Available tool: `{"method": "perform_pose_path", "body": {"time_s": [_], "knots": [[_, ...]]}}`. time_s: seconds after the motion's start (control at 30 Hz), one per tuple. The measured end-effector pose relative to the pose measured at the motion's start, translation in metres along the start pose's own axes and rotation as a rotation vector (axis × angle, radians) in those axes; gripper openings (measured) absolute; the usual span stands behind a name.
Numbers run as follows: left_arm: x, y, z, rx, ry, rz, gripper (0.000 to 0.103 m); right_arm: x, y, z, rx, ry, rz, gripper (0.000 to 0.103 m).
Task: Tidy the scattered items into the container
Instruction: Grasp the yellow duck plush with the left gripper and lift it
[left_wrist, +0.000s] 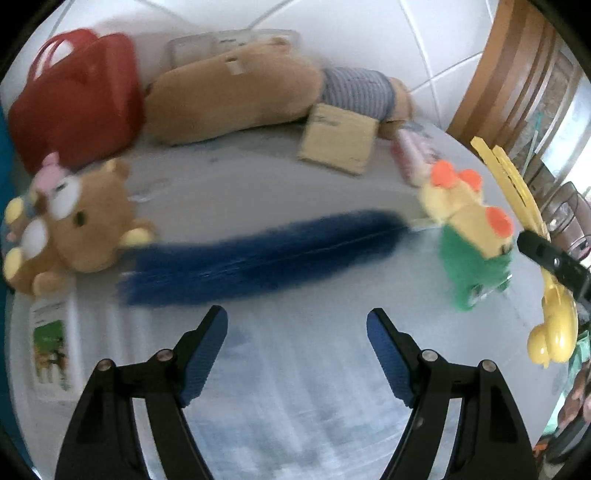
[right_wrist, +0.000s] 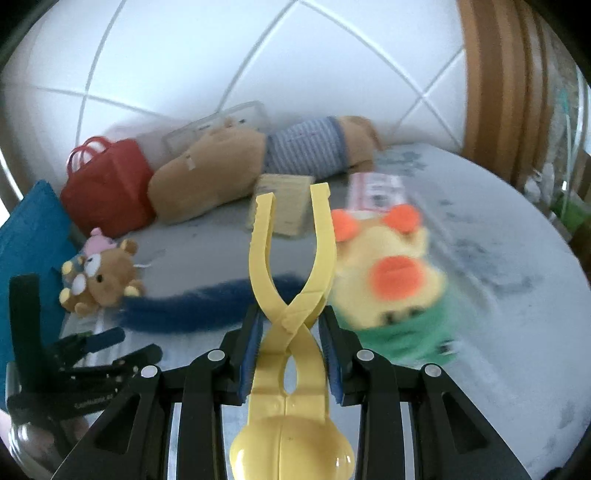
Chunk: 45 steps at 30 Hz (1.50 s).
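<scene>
My left gripper (left_wrist: 297, 332) is open and empty above the grey table (left_wrist: 295, 387), just short of a blue fuzzy strip (left_wrist: 258, 258). A small brown teddy (left_wrist: 85, 225) lies at the strip's left end. At its right end is a yellow and green plush (left_wrist: 469, 236) with orange spots. My right gripper (right_wrist: 290, 325) is shut on yellow plastic tongs (right_wrist: 291, 439), held up over the table with the handles pointing away. The clear plastic container (right_wrist: 221, 122) sits at the back, partly hidden by a large brown plush (right_wrist: 221, 173).
A red bag (left_wrist: 74, 99) stands back left, and a cardboard box (left_wrist: 338, 142) and a pink packet (left_wrist: 413, 151) lie mid-back. A white card (left_wrist: 51, 347) lies front left. A blue object (right_wrist: 33, 236) is at the left edge and a wooden frame (right_wrist: 491, 74) at the right.
</scene>
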<state>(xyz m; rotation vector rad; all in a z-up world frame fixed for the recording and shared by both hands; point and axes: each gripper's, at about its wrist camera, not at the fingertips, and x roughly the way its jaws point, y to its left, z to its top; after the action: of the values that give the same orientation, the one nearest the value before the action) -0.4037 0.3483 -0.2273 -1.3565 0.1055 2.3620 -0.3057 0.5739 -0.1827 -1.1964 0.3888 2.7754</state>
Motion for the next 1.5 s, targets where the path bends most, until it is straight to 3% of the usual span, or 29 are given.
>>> {"method": "perform_pose_path", "body": {"time_s": [0.27, 0.5, 0.63, 0.77, 0.87, 0.93, 1.13, 1.5], "knots": [[0.029, -0.121, 0.04, -0.028, -0.004, 0.031, 0.078, -0.021, -0.129, 0.036, -0.092, 0.018, 0.032, 0.031], [0.054, -0.218, 0.076, -0.052, 0.006, 0.069, 0.078, -0.018, -0.192, 0.056, -0.097, 0.028, 0.082, 0.031], [0.085, -0.225, 0.098, -0.064, 0.071, 0.139, 0.09, -0.006, -0.214, 0.066, -0.08, 0.038, 0.101, 0.031], [0.132, -0.222, 0.113, -0.107, 0.196, 0.22, 0.09, 0.011, -0.221, 0.069, -0.077, 0.058, 0.122, 0.031], [0.155, -0.226, 0.114, -0.095, 0.219, 0.256, 0.094, 0.025, -0.226, 0.072, -0.075, 0.073, 0.137, 0.031], [0.158, -0.225, 0.112, -0.092, 0.204, 0.269, 0.093, 0.034, -0.229, 0.074, -0.073, 0.082, 0.147, 0.031], [0.14, -0.215, 0.106, -0.12, 0.152, 0.234, 0.075, 0.051, -0.231, 0.075, -0.078, 0.105, 0.174, 0.031], [0.037, -0.194, 0.091, -0.166, -0.036, 0.205, 0.067, 0.003, -0.176, 0.078, -0.172, 0.034, 0.214, 0.031]]}}
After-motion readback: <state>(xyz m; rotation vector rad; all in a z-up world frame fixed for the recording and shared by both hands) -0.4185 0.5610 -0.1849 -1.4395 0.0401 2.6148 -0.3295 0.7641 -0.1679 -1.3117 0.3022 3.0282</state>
